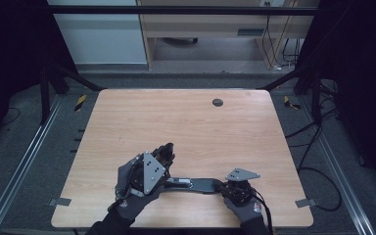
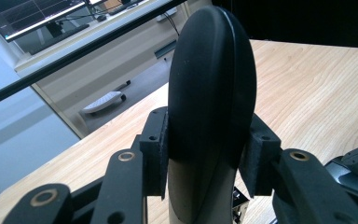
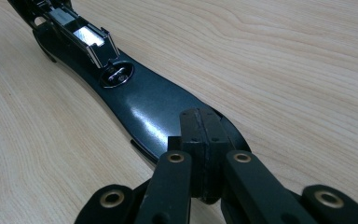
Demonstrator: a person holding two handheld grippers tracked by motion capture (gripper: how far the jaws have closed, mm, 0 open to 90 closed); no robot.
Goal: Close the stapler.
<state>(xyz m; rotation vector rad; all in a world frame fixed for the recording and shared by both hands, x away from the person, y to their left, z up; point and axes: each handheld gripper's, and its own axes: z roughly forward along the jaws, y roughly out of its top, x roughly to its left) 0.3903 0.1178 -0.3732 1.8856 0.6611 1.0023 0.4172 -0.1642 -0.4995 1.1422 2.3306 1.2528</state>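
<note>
From my remote seat I cannot make out much of the black stapler in the high view: it is a dark, flat strip on the bench near the front edge, between the two gloved hands, and its ends are hidden under the hand-held grippers. The left hand-held gripper is tilted, grey plate facing up and to the right, its tip pointing toward the far side of the bench; the left hand comes in from the bottom edge with its sleeve cut off. In the left gripper view its jaws are clamped on either side of a rounded black upper arm that rises steeply between them, its lower end cut off by the frame, so I cannot tell how it joins the base. The right hand-held gripper lies low and points left along the bench, the right hand behind it. In the right gripper view its jaws are pressed together over the near end of the glossy black base, which lies flat on the wood; whether they pinch its edge or merely rest closed upon it I cannot tell. Farther along the base I see a bright metal staple channel, its far end cut off at the top left corner. A small dark round grommet sits near the far edge of the bench.
</note>
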